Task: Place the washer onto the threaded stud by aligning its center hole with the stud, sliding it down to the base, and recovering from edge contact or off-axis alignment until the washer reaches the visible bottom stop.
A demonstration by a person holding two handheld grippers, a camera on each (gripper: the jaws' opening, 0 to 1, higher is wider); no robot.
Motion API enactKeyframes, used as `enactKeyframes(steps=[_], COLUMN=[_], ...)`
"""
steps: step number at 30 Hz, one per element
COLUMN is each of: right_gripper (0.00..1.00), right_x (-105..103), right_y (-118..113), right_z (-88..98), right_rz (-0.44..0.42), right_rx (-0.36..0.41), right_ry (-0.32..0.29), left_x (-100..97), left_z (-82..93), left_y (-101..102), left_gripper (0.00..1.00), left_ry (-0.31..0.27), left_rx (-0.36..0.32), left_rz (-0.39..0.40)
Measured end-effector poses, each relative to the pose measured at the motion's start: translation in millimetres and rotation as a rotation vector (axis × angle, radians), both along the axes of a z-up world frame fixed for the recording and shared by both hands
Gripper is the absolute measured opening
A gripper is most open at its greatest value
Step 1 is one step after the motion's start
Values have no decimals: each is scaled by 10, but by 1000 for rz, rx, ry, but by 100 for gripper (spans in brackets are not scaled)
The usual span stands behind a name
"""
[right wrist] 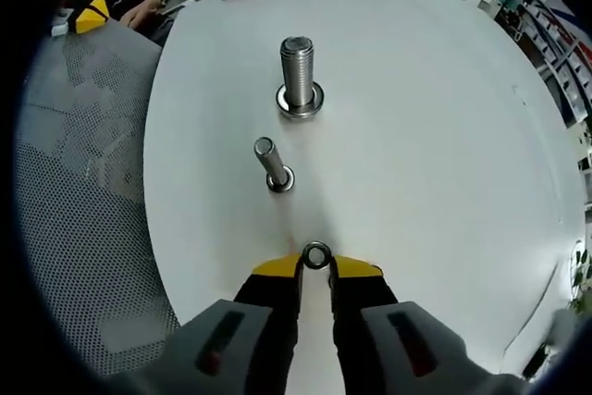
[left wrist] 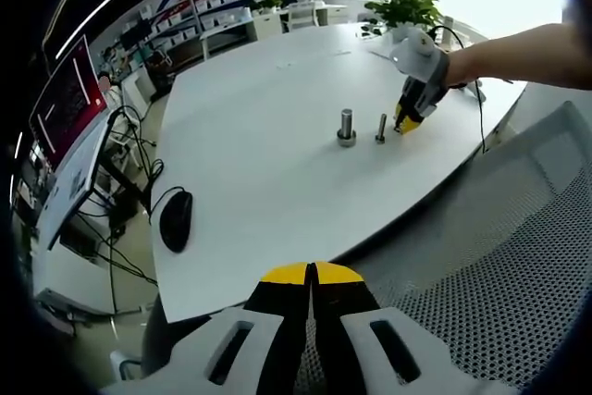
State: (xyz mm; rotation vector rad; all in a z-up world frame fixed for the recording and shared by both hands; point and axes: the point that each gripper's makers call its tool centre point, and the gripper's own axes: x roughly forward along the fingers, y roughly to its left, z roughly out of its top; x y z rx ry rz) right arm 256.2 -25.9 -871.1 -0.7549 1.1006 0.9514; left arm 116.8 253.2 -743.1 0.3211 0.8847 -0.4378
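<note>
The washer (right wrist: 316, 255) sat pinched on edge between the yellow tips of my right gripper (right wrist: 316, 267), its hole facing the camera, just above the white table (right wrist: 444, 117). My right jaws were clamped on it. Ahead of it stood the thin stud (right wrist: 271, 163), upright on its own small base ring, near the washer but not touching it. Beyond that stud rose the thick stud (right wrist: 297, 72), also upright, with a wider ring around its foot. The two studs stood close together, near the table's edge, beside a grey mesh chair (right wrist: 83, 191).

In my left gripper view, my right gripper (left wrist: 407, 122) hovered just beside the thin stud (left wrist: 380, 128), with the thick stud (left wrist: 346, 127) on its far side and a forearm (left wrist: 518, 53) reaching in behind it. My left gripper (left wrist: 311, 289) hung well back, off the table's edge over the chair (left wrist: 481, 256), its jaws together on nothing. A black mouse (left wrist: 176, 219) lay near the table's edge, and a plant (left wrist: 405, 5) stood at the far end.
</note>
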Motion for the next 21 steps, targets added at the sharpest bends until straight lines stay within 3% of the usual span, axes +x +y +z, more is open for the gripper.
enactKeyframes(steps=[4,12,21], right_gripper=[4,4,4], right_x=[17,36,54], right_y=[-17,23,32], right_z=[2,2,3], right_rz=[23,43,44], right_rx=[-31,-92,-80], right_ry=[-28,-17,-21], left_x=[2,13,19], left_z=[3,3,9], left_y=[-1,-6,8], left_gripper=[0,0,0], left_ry=[-1,-3,-6], left_rx=[-3,-6,-9], left_rz=[1,-4,-3])
